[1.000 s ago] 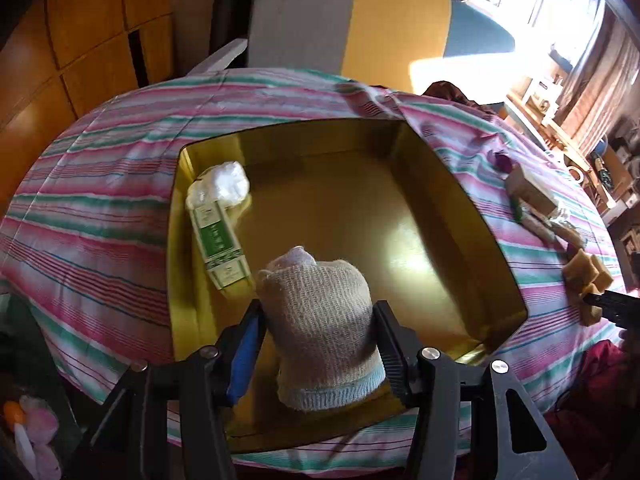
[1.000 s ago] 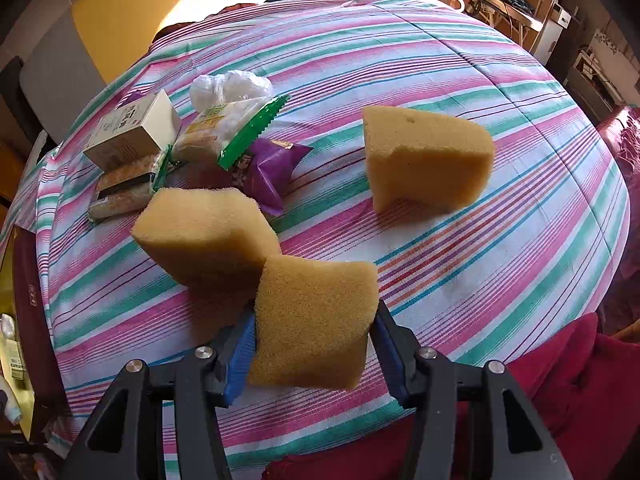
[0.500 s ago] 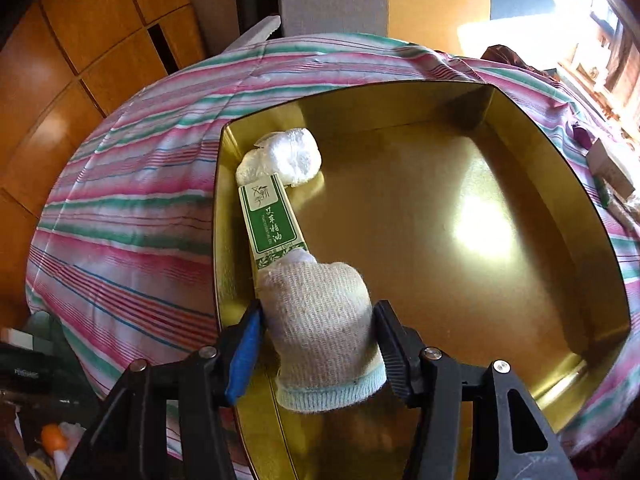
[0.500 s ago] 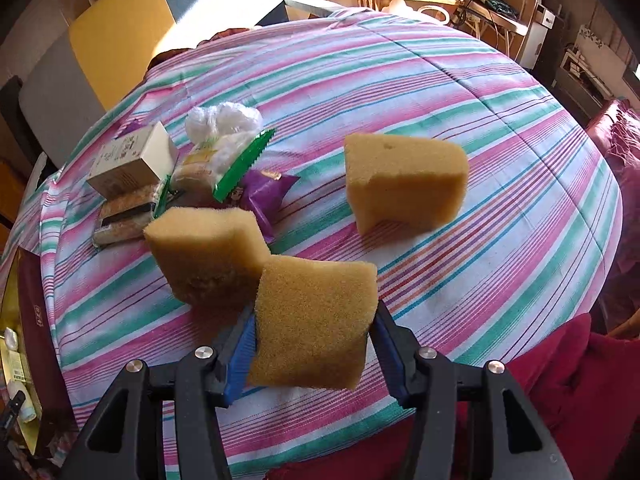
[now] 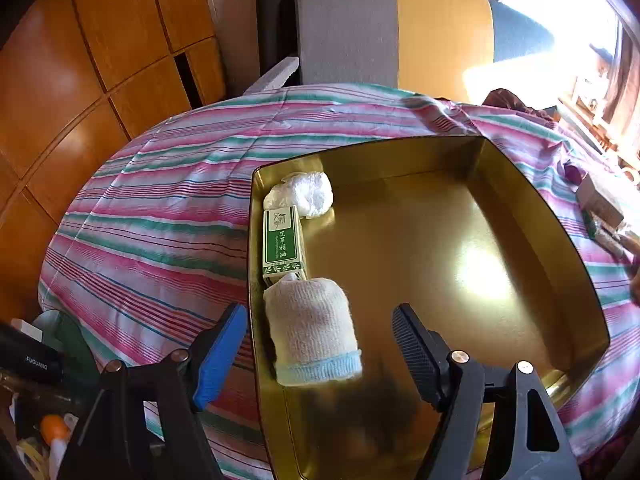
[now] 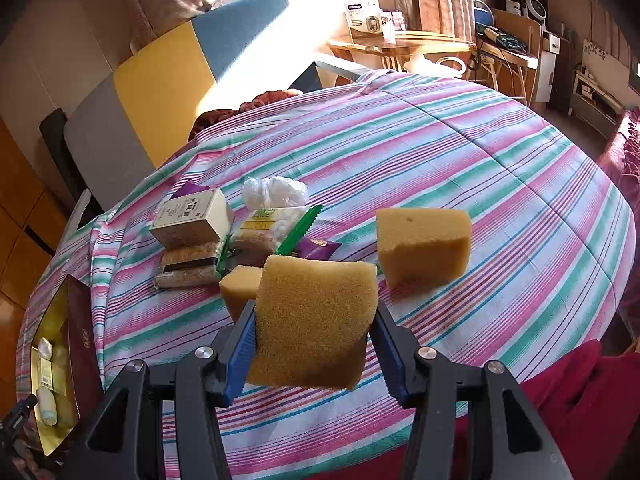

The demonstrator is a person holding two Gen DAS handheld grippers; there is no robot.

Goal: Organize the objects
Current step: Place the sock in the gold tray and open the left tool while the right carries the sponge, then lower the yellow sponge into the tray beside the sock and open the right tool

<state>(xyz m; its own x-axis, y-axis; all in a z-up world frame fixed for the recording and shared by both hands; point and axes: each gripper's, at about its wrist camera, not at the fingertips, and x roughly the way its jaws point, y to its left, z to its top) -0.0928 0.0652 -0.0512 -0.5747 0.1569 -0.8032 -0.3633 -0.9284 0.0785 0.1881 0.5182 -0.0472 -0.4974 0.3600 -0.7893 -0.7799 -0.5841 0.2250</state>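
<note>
A gold tin box (image 5: pixel 500 184) sits on the striped tablecloth. Along its left wall lie a white plastic wad (image 5: pixel 304 196), a green-and-white carton (image 5: pixel 282 242) and a rolled beige cloth (image 5: pixel 312 336). My left gripper (image 5: pixel 316 344) is opening; the cloth lies between its fingers, free of both pads. In the right wrist view my right gripper (image 6: pixel 314 344) is shut on a yellow sponge (image 6: pixel 316 316), held above the table. Two more sponges (image 6: pixel 424 244) (image 6: pixel 238 286) rest on the cloth.
A pile of snack packets (image 6: pixel 256 232), a cream box (image 6: pixel 192 220) and a plastic wad (image 6: pixel 274 192) lies behind the sponges. The tin box (image 6: pixel 80 336) shows at far left. A chair (image 5: pixel 392 32) stands beyond the table; clutter lies on the floor at lower left (image 5: pixel 36 368).
The left gripper let go of the rolled cloth, which now lies in the box against the left wall. The right gripper lifted its sponge off the table and tilted up.
</note>
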